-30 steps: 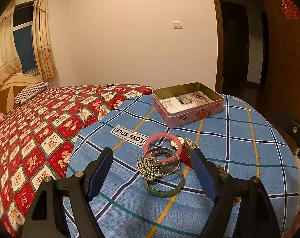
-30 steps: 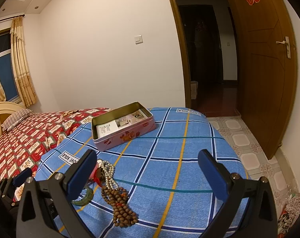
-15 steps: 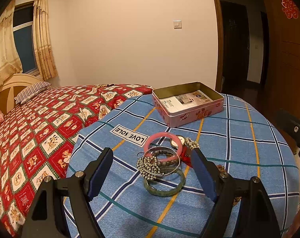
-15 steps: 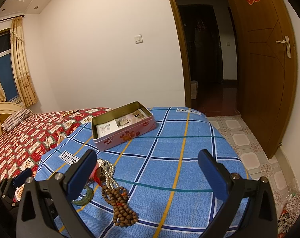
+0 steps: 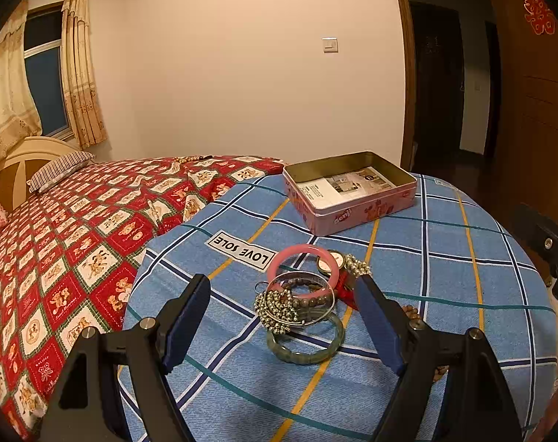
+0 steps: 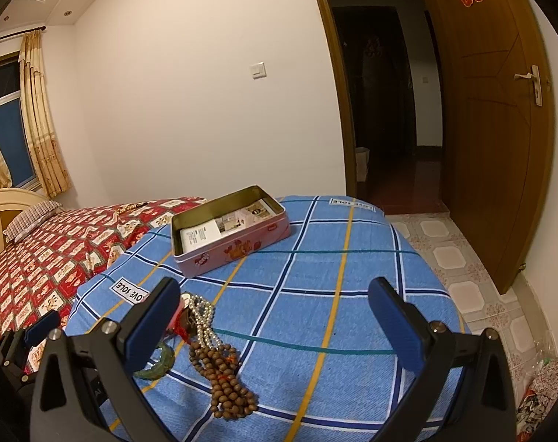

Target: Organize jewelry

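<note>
A heap of jewelry is lying on the blue checked cloth (image 5: 444,269) that is covering the near end of the bed. In the left wrist view the pile is sitting between the spread fingers of the left claw (image 5: 282,289), which is hanging released just above it and gripping nothing. A green bangle (image 5: 304,342) is resting at the pile's 6 o'clock edge, a cluster of silver beads (image 5: 277,309) is lying across thin silver bangles (image 5: 308,294), and a pink bangle (image 5: 304,258) is lying at 12 o'clock, touching a small watch face (image 5: 332,263) at its 3 o'clock side.

In the right wrist view a pearl strand (image 6: 203,316) and a brown wooden bead string (image 6: 225,383) are trailing out of the pile toward 5 o'clock. The right claw (image 6: 275,293) is also standing wide open and empty, over bare cloth well to the 3 o'clock side of the beads.

Beyond the pile, at 12 o'clock, an open pink tin (image 5: 360,210) is sitting with printed paper inside. A red patterned bedspread (image 5: 76,221) is stretching away at 9 o'clock.
</note>
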`<state>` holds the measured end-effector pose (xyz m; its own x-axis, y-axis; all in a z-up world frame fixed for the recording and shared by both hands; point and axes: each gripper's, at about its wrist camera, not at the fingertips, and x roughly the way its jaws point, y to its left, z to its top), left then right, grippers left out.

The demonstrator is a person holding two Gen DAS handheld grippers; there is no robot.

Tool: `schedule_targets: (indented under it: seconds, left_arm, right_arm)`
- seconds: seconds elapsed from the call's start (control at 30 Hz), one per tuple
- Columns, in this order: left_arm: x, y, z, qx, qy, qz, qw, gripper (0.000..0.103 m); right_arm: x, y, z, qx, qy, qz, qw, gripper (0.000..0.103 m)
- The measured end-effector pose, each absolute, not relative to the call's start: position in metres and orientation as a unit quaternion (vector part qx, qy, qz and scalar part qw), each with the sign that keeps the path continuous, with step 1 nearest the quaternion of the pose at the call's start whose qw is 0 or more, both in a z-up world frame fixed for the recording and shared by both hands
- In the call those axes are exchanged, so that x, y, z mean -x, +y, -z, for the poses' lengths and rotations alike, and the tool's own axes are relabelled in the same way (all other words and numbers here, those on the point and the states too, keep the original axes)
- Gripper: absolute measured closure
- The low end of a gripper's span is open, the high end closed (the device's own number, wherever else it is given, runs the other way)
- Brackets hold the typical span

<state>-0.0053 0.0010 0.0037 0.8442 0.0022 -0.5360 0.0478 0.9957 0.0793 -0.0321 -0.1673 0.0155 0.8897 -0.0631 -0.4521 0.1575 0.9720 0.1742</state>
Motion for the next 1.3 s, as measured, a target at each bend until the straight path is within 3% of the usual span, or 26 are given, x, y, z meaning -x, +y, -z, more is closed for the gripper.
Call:
schedule_targets:
  seconds: [0.7,0.83,1.0,1.17,1.3]
  left_arm:
    - [-0.006,0.006,0.012,-0.047,0.308,0.031,0.950,0.023]
    - [-0.009,0.025,0.019,-0.053,0.310,0.024,0.949,0.023]
    - [-0.013,0.054,0.025,-0.024,0.322,0.026,0.946,0.023]
    - [-0.014,0.058,0.026,-0.021,0.317,0.056,0.946,0.023]
    - [-0.018,0.054,0.031,-0.012,0.329,0.083,0.941,0.023]
  right_arm:
    - [0.022,-0.165,0.000,-0.081,0.257,0.032,0.963,0.000]
    - [0.015,-0.162,0.011,-0.066,0.294,-0.009,0.954,0.013]
    - [0.005,-0.143,0.033,-0.038,0.350,-0.079,0.933,0.016]
    - [-0.013,-0.125,0.064,-0.004,0.413,-0.091,0.906,0.036]
    - [-0.022,-0.127,0.082,-0.011,0.452,-0.095,0.887,0.036]
